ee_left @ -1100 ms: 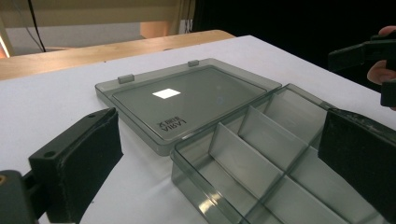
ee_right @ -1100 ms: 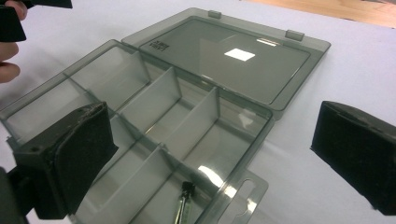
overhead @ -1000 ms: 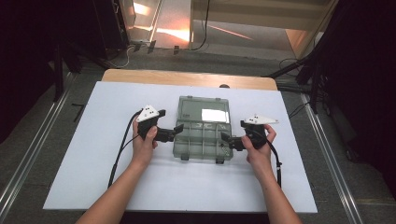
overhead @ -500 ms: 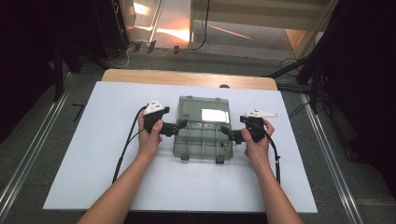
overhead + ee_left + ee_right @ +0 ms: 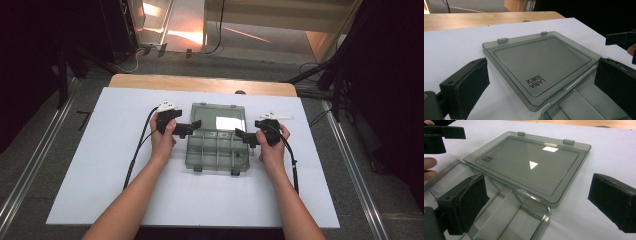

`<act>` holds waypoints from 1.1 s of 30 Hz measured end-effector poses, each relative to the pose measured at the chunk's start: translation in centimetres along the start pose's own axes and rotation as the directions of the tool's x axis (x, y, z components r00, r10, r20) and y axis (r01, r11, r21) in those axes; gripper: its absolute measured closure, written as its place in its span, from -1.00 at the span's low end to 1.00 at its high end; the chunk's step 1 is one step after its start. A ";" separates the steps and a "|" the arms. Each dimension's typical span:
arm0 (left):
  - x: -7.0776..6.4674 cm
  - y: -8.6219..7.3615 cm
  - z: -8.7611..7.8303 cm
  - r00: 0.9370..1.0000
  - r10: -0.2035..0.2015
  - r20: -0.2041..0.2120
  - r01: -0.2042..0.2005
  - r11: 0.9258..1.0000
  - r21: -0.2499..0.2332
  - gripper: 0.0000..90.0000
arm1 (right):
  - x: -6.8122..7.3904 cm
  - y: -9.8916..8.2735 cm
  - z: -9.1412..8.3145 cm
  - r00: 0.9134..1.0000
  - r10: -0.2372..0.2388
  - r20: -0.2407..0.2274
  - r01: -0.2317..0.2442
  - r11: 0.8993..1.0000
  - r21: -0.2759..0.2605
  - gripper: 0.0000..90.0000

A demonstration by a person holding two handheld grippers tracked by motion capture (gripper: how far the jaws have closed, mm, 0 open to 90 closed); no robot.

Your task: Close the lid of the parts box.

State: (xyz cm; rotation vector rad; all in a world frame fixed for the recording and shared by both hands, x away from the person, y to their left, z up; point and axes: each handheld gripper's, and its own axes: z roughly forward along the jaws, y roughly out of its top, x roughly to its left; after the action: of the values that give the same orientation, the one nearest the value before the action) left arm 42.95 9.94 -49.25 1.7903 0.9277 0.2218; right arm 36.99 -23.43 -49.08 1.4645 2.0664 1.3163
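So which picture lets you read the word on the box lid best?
The left gripper view: the LARIA lettering on the lid sits close and sharp there, though upside down. In the right gripper view it is small and faint. In the high view the lid lies too far off to read.

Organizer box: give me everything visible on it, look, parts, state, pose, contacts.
The organizer box is smoky translucent plastic, lying open flat on the white table. Its lid is folded back away from the person, resting flat, with two small latch tabs on its far edge and a printed LARIA mark. The base is split by dividers into compartments that look empty. The left gripper and right gripper sit at the box's two sides near the hinge, both open; actual contact can't be told.
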 end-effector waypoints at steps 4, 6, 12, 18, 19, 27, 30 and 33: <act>0.0 0.2 0.6 0.999 -0.031 -0.004 0.032 0.999 0.033 -1.00 | -0.5 0.3 0.6 1.000 0.027 -0.010 -0.027 1.000 0.005 -0.89; -0.2 0.3 0.8 0.999 -0.037 -0.004 0.037 0.998 0.043 -1.00 | -0.7 0.4 0.9 0.999 0.033 -0.008 -0.032 0.999 0.015 -0.87; -0.1 0.7 1.2 0.996 -0.092 0.005 0.091 0.994 0.065 -1.00 | -1.2 0.9 1.5 0.998 0.061 -0.012 -0.061 0.998 0.018 -0.85; 0.1 0.6 2.1 0.992 -0.111 -0.053 0.117 0.987 0.114 -0.93 | -1.9 0.9 2.3 0.995 0.101 -0.015 -0.100 0.995 0.024 -0.73; 0.1 0.5 2.2 0.992 -0.118 -0.049 0.123 0.986 0.116 -0.92 | -1.9 1.0 2.4 0.995 0.100 -0.013 -0.100 0.995 0.030 -0.71; 0.1 0.3 2.7 0.984 -0.159 -0.083 0.170 0.975 0.146 -0.64 | -1.7 1.2 3.4 0.994 0.108 -0.005 -0.108 0.992 0.059 -0.47; 0.1 0.1 2.9 0.981 -0.175 -0.087 0.188 0.967 0.171 -0.49 | -1.9 1.0 3.8 0.993 0.115 0.008 -0.115 0.990 0.078 -0.32; 0.0 0.0 3.0 0.980 -0.175 -0.093 0.189 0.965 0.182 -0.43 | -2.0 0.9 4.0 0.991 0.132 0.027 -0.134 0.987 0.088 -0.19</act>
State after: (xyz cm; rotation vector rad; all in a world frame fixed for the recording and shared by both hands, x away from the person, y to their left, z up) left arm 44.63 7.80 -50.51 1.8668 1.1950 0.0863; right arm 41.12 -23.07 -51.11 1.6736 2.0708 1.2642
